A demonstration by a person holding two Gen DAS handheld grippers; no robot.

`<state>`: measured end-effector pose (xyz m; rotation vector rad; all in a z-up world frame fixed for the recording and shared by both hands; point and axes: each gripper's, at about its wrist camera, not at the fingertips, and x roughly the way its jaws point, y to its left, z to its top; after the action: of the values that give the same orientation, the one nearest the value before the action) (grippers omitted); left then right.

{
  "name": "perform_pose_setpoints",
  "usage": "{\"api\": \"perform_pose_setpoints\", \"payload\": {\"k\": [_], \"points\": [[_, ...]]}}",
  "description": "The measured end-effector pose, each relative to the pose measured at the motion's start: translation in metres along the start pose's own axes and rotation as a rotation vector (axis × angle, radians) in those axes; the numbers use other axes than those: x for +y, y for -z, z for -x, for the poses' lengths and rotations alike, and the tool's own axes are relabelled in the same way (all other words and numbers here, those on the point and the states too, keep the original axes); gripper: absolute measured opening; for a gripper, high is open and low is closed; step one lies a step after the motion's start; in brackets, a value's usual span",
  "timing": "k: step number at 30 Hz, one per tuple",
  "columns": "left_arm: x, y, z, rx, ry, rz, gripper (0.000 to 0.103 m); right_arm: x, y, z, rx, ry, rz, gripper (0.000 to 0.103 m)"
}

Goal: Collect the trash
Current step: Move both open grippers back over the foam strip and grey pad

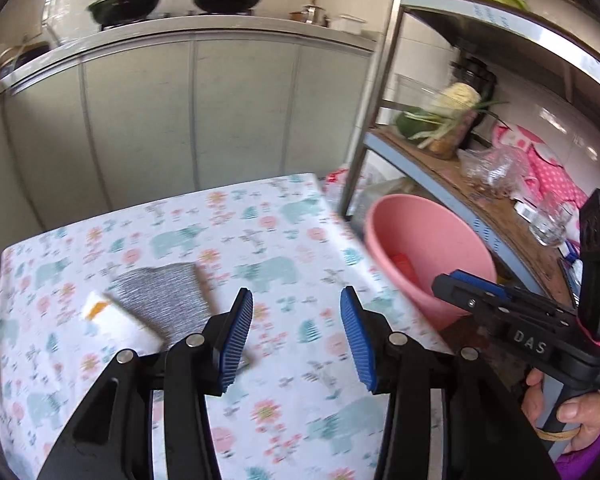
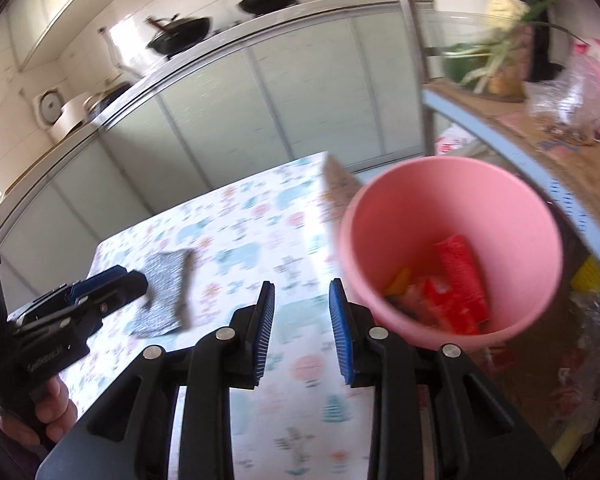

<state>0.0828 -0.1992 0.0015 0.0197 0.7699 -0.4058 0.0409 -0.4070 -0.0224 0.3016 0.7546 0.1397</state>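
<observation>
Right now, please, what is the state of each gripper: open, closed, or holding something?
Left gripper: open, nothing between its fingers.
Right gripper: open, nothing between its fingers.

The table [image 1: 260,240] stands before the cabinets [image 1: 140,120]. On it, at ten o'clock, lies a cloth [image 1: 164,300]. The bucket [image 2: 452,200] stands beside the table at two o'clock, with wrappers [image 2: 460,280] inside.
</observation>
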Motion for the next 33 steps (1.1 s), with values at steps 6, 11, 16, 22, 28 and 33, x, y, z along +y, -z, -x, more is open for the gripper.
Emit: {"api": "perform_pose_setpoints", "payload": {"k": [6, 11, 16, 22, 28, 33], "points": [[0.052, 0.019, 0.022, 0.000, -0.080, 0.103, 0.045, 0.040, 0.016, -0.015, 0.045, -0.050, 0.058, 0.029], [0.096, 0.034, 0.030, 0.032, -0.124, 0.203, 0.045, 0.066, 0.029, -0.028, 0.077, -0.085, 0.086, 0.029], [0.126, 0.035, 0.027, 0.046, -0.153, 0.303, 0.045, 0.088, 0.041, -0.036, 0.090, -0.096, 0.147, 0.029], [0.135, 0.023, -0.001, 0.100, -0.139, 0.379, 0.045, 0.089, 0.044, -0.036, 0.086, -0.099, 0.172, 0.029], [0.132, 0.011, -0.033, 0.158, -0.182, 0.428, 0.045, 0.082, 0.043, -0.039, 0.087, -0.100, 0.158, 0.029], [0.134, 0.006, -0.050, 0.196, -0.217, 0.464, 0.045, 0.078, 0.042, -0.039, 0.086, -0.104, 0.149, 0.029]]}}
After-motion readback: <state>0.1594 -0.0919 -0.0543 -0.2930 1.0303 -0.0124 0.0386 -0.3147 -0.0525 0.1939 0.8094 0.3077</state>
